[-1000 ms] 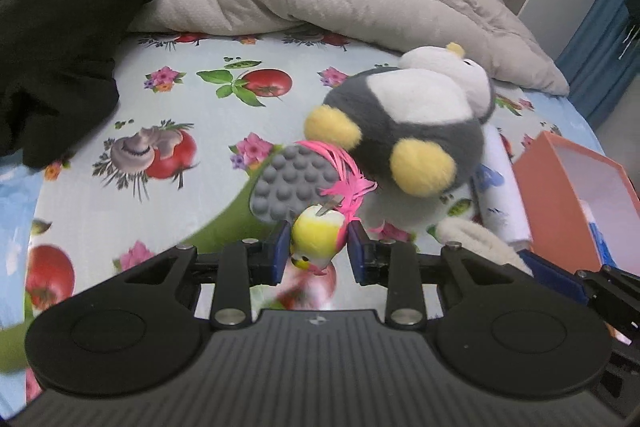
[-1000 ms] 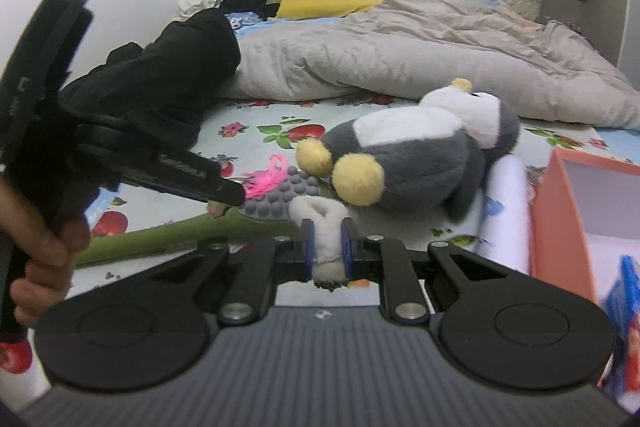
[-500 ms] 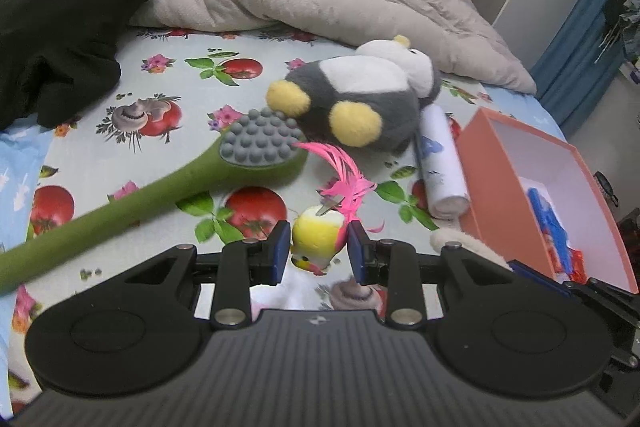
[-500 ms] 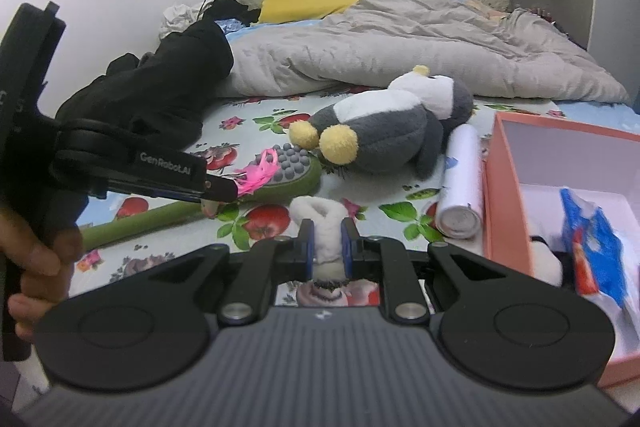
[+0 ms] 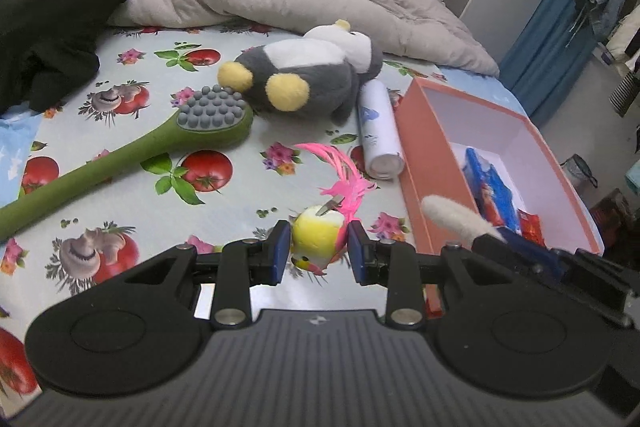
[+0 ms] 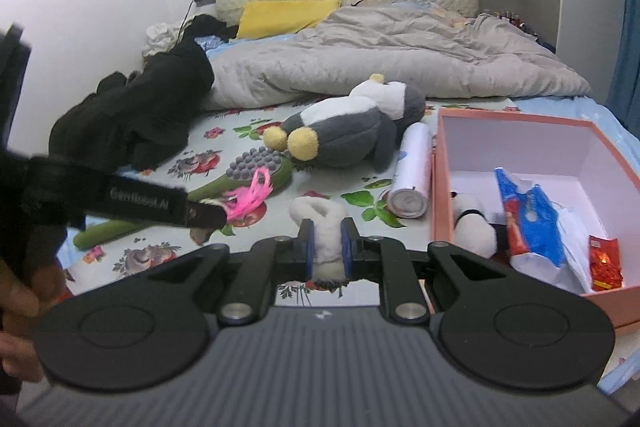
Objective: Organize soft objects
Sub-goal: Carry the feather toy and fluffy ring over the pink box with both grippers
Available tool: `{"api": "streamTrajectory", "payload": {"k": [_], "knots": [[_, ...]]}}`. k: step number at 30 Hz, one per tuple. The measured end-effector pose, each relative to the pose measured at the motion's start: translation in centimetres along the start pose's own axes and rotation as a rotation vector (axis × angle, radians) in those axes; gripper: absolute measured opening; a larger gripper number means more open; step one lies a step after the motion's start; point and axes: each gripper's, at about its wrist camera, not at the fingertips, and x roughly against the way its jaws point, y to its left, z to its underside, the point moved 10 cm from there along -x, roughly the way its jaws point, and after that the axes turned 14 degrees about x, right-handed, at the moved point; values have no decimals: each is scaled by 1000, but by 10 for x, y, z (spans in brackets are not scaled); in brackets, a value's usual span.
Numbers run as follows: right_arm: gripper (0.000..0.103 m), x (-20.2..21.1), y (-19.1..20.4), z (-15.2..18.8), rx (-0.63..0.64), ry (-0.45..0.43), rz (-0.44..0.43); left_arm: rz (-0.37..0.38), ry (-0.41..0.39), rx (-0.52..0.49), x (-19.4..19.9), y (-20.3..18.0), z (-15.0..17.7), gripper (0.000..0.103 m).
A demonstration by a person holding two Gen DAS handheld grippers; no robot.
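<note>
Fruit-print bedsheet (image 5: 224, 219) work incomplete: left gripper (image 5: 319, 253) clamps a yellow feathered toy (image 5: 318, 237), right gripper (image 6: 326, 251) clamps a white fleece piece (image 6: 320, 223), neither yet in the orange box (image 6: 440, 195) at right; plush penguin (image 5: 304, 79) remains farther back.

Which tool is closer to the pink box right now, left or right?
Right. The right tool, shut on a white fuzzy toy, sits just beside the pink box. The left tool, holding a yellow bird toy, is farther out over the bedsheet.

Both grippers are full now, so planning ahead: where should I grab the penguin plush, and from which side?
Grip the penguin plush across its grey back, coming from above. It lies on its side, and the massage brush and white can crowd its low ends.
</note>
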Motion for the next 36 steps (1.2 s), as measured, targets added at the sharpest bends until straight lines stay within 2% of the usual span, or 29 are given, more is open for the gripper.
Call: {"api": "streamTrajectory", "payload": {"k": [3,11,21,29,36], "knots": [[17,13,-8,-1,-3,-13,7,16,-5,5,9,-12,9,36],[17,60,-42,3,29,-55,111,67,-27,-14,31,-55,28,36],[17,113,-89,33,-42,-34,161,151,-4,-47,43,-121,67,36],[17,127,-114,47,-57,-12,182,186,37,-81,29,-166,84,36],[17,120,-151,62,-132,14,194,176,78,-114,-9,-203,79,36]]}}
